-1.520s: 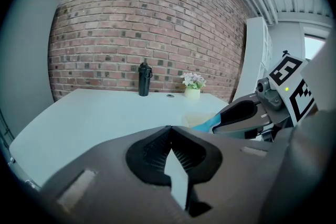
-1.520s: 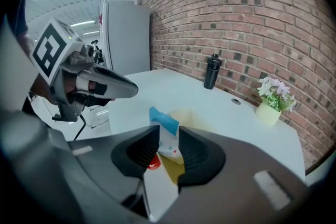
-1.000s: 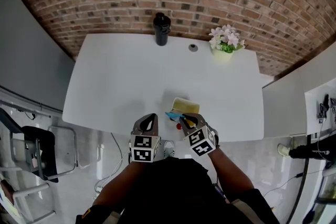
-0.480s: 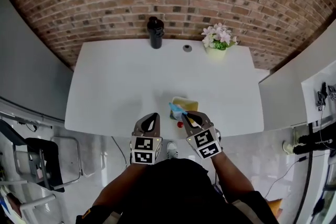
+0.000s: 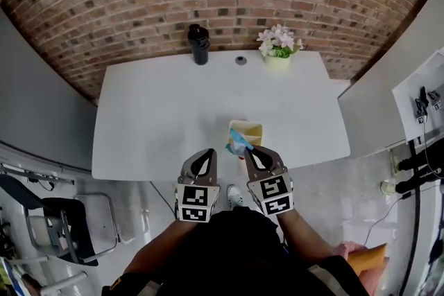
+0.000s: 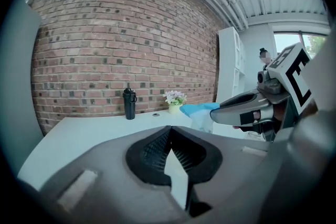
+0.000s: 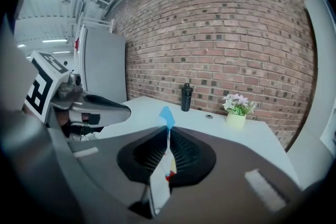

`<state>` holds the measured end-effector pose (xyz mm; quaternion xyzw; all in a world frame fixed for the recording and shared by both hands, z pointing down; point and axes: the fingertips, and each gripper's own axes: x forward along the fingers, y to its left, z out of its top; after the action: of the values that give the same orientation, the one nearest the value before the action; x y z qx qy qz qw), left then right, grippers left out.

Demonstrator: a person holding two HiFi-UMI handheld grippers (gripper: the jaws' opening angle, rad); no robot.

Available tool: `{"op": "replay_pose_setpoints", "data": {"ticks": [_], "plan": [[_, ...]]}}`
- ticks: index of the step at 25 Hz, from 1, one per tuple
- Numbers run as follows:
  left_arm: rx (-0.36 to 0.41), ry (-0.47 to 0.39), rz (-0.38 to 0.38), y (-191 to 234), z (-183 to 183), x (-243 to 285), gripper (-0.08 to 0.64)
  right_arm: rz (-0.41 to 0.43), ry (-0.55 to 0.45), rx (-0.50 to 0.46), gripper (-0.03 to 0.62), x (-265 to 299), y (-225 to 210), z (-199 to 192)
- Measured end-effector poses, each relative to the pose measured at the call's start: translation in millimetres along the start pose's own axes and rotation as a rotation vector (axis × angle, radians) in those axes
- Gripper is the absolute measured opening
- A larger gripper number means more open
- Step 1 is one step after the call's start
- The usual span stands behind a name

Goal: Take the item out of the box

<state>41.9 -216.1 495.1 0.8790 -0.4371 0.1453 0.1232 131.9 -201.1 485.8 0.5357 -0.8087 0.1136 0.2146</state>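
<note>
A small yellow box stands near the front edge of the white table. My right gripper is shut on a flat white packet with a blue top, lifted just in front of the box. Its jaws have closed further on the packet over the last second. In the right gripper view the packet sticks up between the closed jaws. My left gripper hangs beside it on the left, shut with nothing in it. From there the packet shows at the right gripper's tip.
A black bottle, a small round disc and a pot of pale flowers stand along the table's far edge by the brick wall. A chair is on the floor at lower left. White cabinets flank the right.
Both grippers have risen, and the right one has lifted the blue-topped packet up in front of the box. The head view has shifted, so the table sits further left.
</note>
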Motion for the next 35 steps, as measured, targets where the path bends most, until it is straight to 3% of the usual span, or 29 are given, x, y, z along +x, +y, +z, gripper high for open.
{"op": "replay_pose_setpoints", "data": {"ticks": [13, 25, 35], "plan": [[0.092, -0.063, -0.101, -14, 18, -65, 0.005, -0.187, -0.054, 0.106, 0.015, -53, 42, -1], [0.065, -0.105, -0.193, -21, 15, -102, 0.005, -0.306, -0.066, 0.149, 0.015, -86, 70, -2], [0.027, -0.119, -0.202, -35, 20, -101, 0.005, -0.355, -0.092, 0.19, 0.014, -114, 57, -4]]}}
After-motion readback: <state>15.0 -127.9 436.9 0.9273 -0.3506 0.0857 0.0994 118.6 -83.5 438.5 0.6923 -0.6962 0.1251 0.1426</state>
